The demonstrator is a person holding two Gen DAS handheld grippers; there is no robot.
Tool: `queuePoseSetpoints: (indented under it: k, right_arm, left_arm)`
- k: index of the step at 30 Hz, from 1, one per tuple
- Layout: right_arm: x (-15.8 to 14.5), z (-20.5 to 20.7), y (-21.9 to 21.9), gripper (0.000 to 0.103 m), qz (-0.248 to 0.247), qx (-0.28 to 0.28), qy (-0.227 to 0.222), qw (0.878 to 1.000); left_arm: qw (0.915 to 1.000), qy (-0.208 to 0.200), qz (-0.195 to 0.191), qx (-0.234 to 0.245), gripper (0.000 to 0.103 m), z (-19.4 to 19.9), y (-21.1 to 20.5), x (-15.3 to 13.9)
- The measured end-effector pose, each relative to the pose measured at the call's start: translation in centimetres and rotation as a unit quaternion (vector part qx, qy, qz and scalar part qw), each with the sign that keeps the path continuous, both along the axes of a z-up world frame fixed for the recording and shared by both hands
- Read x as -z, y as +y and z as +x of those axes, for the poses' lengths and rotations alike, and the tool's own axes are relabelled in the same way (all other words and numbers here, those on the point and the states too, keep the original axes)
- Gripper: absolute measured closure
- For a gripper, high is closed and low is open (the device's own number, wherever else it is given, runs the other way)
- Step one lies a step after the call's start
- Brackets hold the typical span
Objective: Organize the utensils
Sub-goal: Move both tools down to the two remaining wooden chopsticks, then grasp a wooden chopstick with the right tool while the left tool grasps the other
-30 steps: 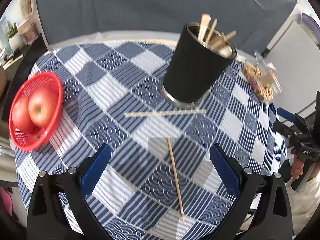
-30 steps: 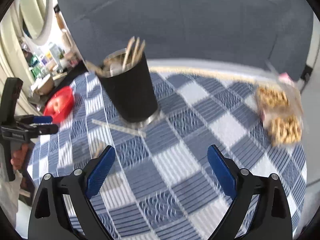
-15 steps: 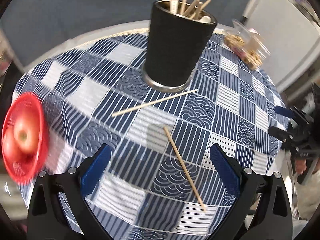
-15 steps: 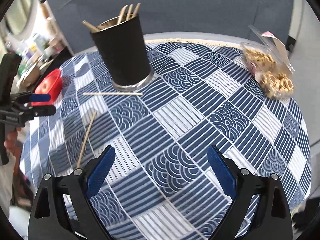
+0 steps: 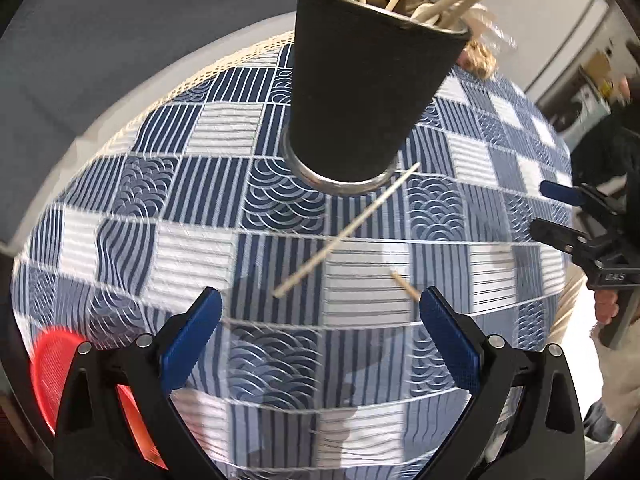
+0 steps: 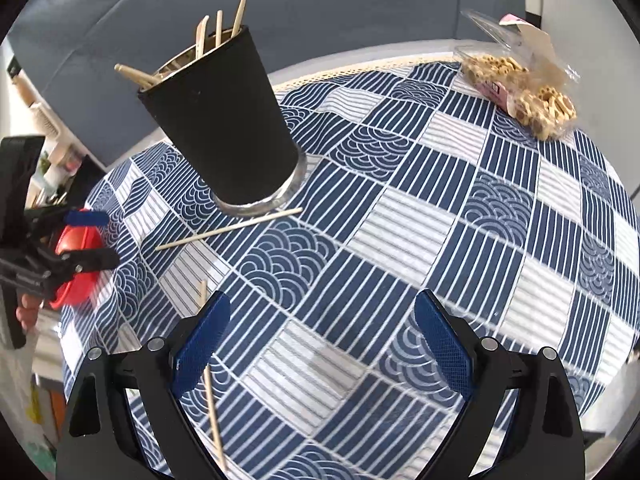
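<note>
A round table (image 6: 404, 46) is covered by a blue-and-white patchwork cloth (image 6: 420, 240) of stripes and wave patterns. A black cup (image 5: 360, 92) full of wooden sticks stands on the cloth. One chopstick (image 5: 346, 230) lies just beside the cup's base, and a second chopstick (image 6: 212, 388) lies apart from it, nearer the edge. A clear bag of snacks (image 6: 520, 88) rests toward the far rim, and a red basket (image 5: 52, 364) sits at the opposite edge.

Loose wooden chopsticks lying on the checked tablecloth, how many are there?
2. One pale wooden chopstick lies against the black cup's base; the other wooden chopstick lies nearer, partly behind the right gripper's finger.
</note>
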State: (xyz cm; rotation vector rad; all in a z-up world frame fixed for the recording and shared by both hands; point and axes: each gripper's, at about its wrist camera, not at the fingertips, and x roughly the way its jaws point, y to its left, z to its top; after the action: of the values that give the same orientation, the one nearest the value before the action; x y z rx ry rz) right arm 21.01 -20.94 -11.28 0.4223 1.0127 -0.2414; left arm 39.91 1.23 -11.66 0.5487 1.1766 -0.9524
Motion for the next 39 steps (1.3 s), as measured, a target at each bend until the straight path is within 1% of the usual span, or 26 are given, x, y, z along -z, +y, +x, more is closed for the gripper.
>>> queuePoseSetpoints:
  k: [3,5,7,8,10,11,12,14,15,17,19,20,22,24,25,27,28,29,30,32,39]
  right_arm:
    - [0.5,-0.4,0.9,0.014,-0.003,0.019,0.004,1.000]
    - [0.6,-0.8,1.5,0.014,-0.007,0.030,0.006,1.000]
    - [0.8,-1.4,2.1,0.014,0.011,0.038,0.009,0.999]
    - [1.0,-1.5,2.3,0.014,0.016,0.037,0.012,0.999]
    - [1.0,-1.8,3.2,0.014,0.005,0.032,0.018,0.999]
    - [1.1,-2.0,3.5,0.014,-0.001,0.034,0.021,0.999]
    - [1.4,-2.2,3.8,0.014,0.007,0.037,0.025,0.999]
    - [1.9,-2.5,4.2,0.014,0.040,0.036,0.023,0.998]
    - [2.1,-2.6,4.5,0.014,0.047,0.037,0.023,0.998]
    - [2.7,-2.8,5.4,0.014,0.032,0.042,0.028,0.998]
    - [3.7,-2.8,6.6,0.014,0.000,0.053,0.044,0.998]
    - [4.1,-2.8,7.1,0.014,-0.002,0.052,0.048,0.998]
    - [5.0,-2.7,8.1,0.014,0.022,0.043,0.055,0.997]
    - [5.9,-2.4,9.0,0.014,0.029,0.034,0.064,0.997]
    - [6.2,-2.3,9.4,0.010,0.018,0.030,0.065,0.997]
    - [6.5,-1.8,10.8,0.007,-0.031,0.013,0.076,0.997]
    - [6.7,-1.5,11.5,0.006,-0.061,0.003,0.088,0.994]
    - [6.7,-1.4,12.1,0.008,-0.078,-0.006,0.085,0.993]
    - [6.8,-1.3,11.9,0.006,-0.070,-0.002,0.084,0.994]
    - [6.8,-1.2,11.8,0.006,-0.069,-0.003,0.090,0.994]
    - [6.8,-1.2,11.8,0.006,-0.072,-0.015,0.092,0.993]
  left_arm:
    - [0.9997,0.014,0.009,0.018,0.006,1.1,-0.9,0.7]
    - [0.9994,0.008,0.013,0.030,0.006,1.4,-1.6,1.1]
    - [0.9991,0.012,0.016,0.036,0.006,1.5,-2.1,1.5]
    - [0.9990,0.021,0.013,0.037,0.006,1.6,-2.4,1.7]
    - [0.9982,0.037,0.008,0.047,0.006,1.6,-3.0,1.9]
    - [0.9980,0.033,0.008,0.053,0.006,1.5,-3.2,2.0]
    - [0.9978,0.026,0.010,0.060,0.006,1.4,-3.4,2.1]
    - [0.9965,0.021,0.023,0.077,0.006,1.1,-3.9,2.7]
    - [0.9960,0.020,0.027,0.083,0.006,1.0,-4.1,2.9]
    - [0.9941,0.012,0.036,0.101,0.006,0.6,-4.5,3.5]
    - [0.9929,0.011,0.046,0.109,0.006,0.5,-4.9,4.4]
    - [0.9925,0.013,0.050,0.111,0.006,0.7,-5.1,4.8]
    - [0.9921,0.018,0.061,0.108,0.006,1.1,-5.4,5.8]
    - [0.9919,0.028,0.074,0.099,0.006,1.3,-5.6,7.2]
    - [0.9923,0.015,0.072,0.100,0.006,1.2,-5.5,7.4]
    - [0.9894,-0.033,0.074,0.120,0.004,0.0,-5.6,7.7]
    - [0.9900,-0.040,0.061,0.121,0.004,-0.3,-5.4,7.7]
    - [0.9915,-0.037,0.055,0.112,0.004,-0.2,-5.2,7.7]
    - [0.9920,-0.038,0.049,0.110,0.004,-0.2,-5.0,7.6]
    - [0.9922,-0.041,0.043,0.110,0.004,-0.2,-4.7,7.5]
    - [0.9954,-0.051,0.024,0.077,0.004,-0.6,-3.7,7.1]
